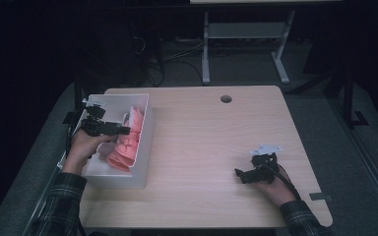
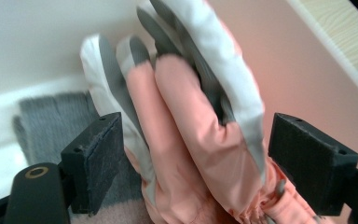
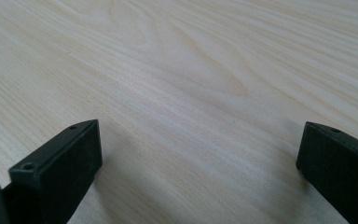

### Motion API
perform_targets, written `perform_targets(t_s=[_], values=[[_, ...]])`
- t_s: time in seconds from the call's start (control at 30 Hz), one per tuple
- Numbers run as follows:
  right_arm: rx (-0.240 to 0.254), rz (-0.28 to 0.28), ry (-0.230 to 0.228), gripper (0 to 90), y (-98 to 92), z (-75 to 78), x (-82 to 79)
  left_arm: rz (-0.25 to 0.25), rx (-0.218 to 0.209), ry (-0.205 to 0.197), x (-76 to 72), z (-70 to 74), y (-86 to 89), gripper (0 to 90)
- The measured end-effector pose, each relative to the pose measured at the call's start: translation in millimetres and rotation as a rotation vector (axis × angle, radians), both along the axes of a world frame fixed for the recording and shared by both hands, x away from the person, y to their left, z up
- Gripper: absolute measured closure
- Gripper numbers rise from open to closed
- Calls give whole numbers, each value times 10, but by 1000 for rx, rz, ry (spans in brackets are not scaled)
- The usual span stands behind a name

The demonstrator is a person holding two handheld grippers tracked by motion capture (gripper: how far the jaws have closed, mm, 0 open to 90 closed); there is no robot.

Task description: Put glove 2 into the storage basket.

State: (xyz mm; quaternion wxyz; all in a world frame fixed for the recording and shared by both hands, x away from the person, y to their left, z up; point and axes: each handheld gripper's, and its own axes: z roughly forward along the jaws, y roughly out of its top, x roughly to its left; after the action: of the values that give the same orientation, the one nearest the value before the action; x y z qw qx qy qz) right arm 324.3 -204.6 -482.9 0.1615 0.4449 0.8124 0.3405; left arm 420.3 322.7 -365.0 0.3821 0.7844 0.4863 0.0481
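Left gripper (image 1: 120,130) over white bin (image 1: 145,142) at surface (image 1: 216,142) left edge, fingers (image 2: 95,154) released, spread either side of pink-grey glove (image 2: 191,140) in bin. Grey knit glove (image 2: 51,116) behind. Right gripper (image 1: 241,174) rests on surface, fingers released, empty.

Pink glove (image 2: 186,154) with white-and-grey fingers, padded, fingers pointing up, lying in white bin (image 1: 145,147) at desk's left side, partly over grey knit glove (image 2: 51,116).

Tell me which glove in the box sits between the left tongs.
The pink-and-white padded glove, standing between the open left tongs; the grey knit glove lies flat behind it.
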Motion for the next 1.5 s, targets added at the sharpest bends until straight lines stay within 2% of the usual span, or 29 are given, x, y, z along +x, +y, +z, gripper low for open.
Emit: perform_targets(t_s=[0.2,0.33,0.53,0.73,0.93,1.1,1.2,1.3,1.43,1.5], values=[[0,0,-1,0,0,0,0,-6,-7,-55,-41,262,5,164],[0,0,-1,0,0,-1,-1,-27,-16,-102,-84,460,-35,164],[0,0,-2,0,-1,-1,-3,-74,-9,-159,-139,692,-193,160],[1,0,-2,0,0,-1,-2,-118,-30,-203,-185,812,-446,159],[2,-1,-2,0,1,-1,-3,-174,-40,-221,-250,805,-790,159],[2,0,-2,0,0,-1,-3,-236,-37,-227,-364,717,-1151,151],[2,0,-2,0,1,0,-3,-256,-35,-237,-452,667,-1357,150],[2,0,-2,0,1,-1,-3,-277,2,-251,-541,605,-1560,150],[1,0,-2,0,1,-1,-4,-304,5,-257,-654,462,-1804,150],[2,-1,-1,0,1,-1,-5,-333,30,-266,-699,364,-1913,150]])
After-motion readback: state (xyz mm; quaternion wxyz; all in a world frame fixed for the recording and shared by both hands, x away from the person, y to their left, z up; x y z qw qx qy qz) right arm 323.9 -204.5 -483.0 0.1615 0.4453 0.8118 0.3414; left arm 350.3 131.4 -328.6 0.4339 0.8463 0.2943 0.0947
